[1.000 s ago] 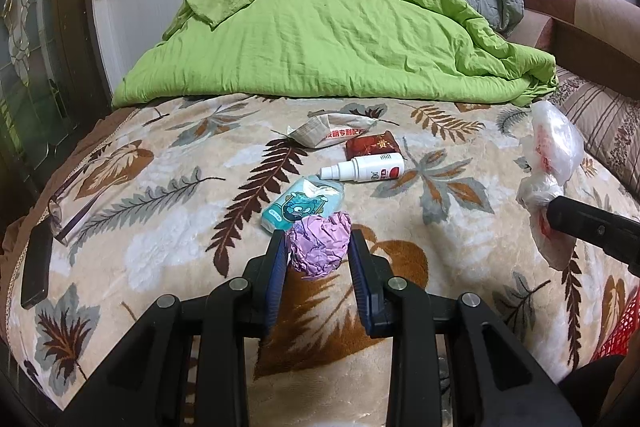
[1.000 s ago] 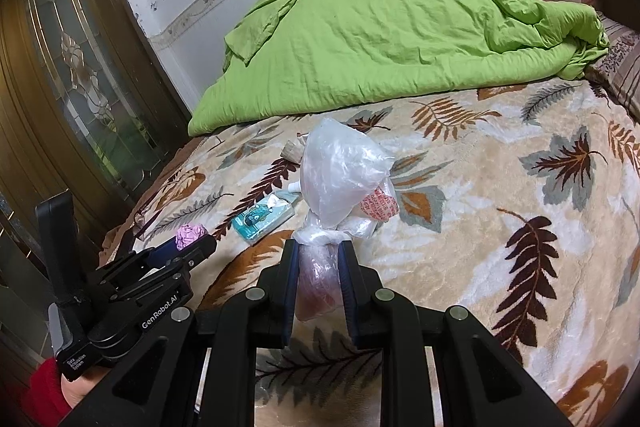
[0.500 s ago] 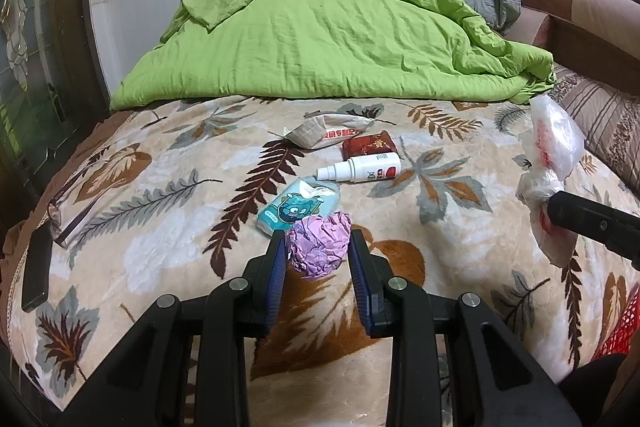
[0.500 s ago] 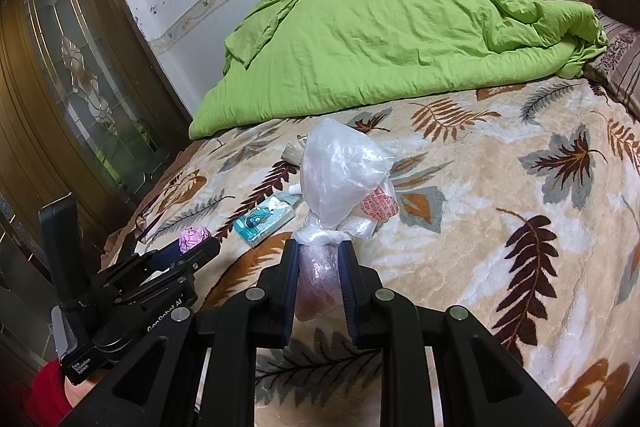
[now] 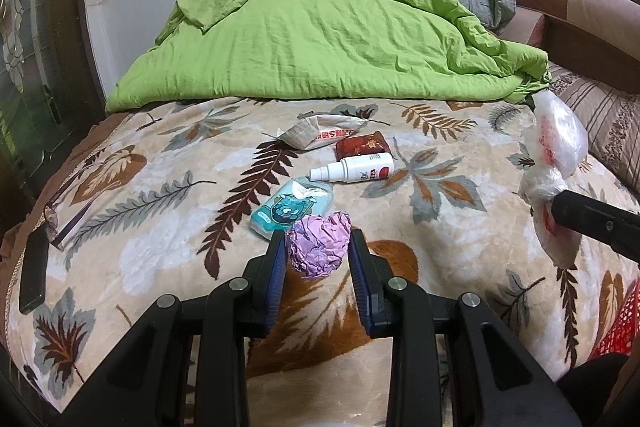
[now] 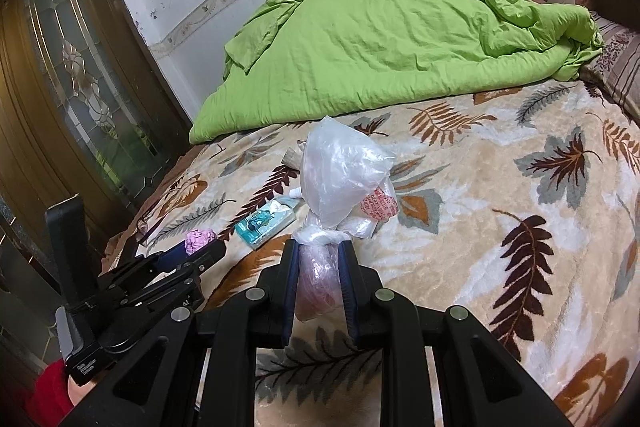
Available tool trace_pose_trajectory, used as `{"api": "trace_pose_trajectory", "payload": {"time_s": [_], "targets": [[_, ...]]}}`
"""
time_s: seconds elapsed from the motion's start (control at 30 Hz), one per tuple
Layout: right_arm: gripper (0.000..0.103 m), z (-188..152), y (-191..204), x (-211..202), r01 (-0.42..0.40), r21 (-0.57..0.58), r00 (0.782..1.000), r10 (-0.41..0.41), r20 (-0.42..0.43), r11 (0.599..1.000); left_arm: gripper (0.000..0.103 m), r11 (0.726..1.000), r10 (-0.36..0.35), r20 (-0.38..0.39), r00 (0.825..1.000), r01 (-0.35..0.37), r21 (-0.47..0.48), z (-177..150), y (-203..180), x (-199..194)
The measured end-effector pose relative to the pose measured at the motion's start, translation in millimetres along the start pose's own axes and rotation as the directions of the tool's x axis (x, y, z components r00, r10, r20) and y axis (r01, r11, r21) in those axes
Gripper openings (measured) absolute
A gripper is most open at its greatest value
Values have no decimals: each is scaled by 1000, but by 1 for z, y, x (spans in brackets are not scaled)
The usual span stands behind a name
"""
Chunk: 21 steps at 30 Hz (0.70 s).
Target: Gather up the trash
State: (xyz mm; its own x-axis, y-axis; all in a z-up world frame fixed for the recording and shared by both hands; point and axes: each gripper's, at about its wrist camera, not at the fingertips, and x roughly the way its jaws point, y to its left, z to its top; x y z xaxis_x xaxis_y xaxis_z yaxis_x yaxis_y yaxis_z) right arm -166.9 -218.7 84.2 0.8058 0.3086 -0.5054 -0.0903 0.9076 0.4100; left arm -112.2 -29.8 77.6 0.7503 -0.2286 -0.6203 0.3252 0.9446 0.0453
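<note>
leaf-print blanket [image 5: 460, 227] | green duvet [image 5: 340, 39] behind | glass door [image 6: 80, 75] left

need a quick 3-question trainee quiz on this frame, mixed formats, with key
1. True or false: the left gripper is shut on the purple paper ball.
2. What does the right gripper hold?
A. spray bottle
B. plastic bag
C. tissue pack
3. Fill in: the spray bottle lies between the tissue pack and the red ____ beyond it.

Key:
1. True.
2. B, the plastic bag, pinched at its bunched neck.
3. Packet: the red packet on the blanket.
</note>
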Motion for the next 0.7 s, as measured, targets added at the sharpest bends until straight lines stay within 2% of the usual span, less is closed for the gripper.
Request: {"api": "trace_pose_trajectory", "payload": {"time_s": [0.23, 0.4, 0.53, 0.7], "targets": [[22, -9, -8, -29, -10, 47, 1000, 10, 4, 999, 30, 999, -41, 9, 999, 41, 32, 1, -10, -7], [22, -15, -28, -69, 2, 98, 1000, -5, 28, 995, 30, 990, -126, 26, 992, 124, 65, 3, -29, -22], [22, -21, -51, -108, 42, 147, 997, -50, 55, 988, 30, 971, -216, 20, 976, 213, 110, 6, -57, -37], [22, -39, -86, -156, 127, 219, 988, -143, 62, 967, 30, 924, -354, -5, 935, 351, 153, 10, -100, -60]]}}
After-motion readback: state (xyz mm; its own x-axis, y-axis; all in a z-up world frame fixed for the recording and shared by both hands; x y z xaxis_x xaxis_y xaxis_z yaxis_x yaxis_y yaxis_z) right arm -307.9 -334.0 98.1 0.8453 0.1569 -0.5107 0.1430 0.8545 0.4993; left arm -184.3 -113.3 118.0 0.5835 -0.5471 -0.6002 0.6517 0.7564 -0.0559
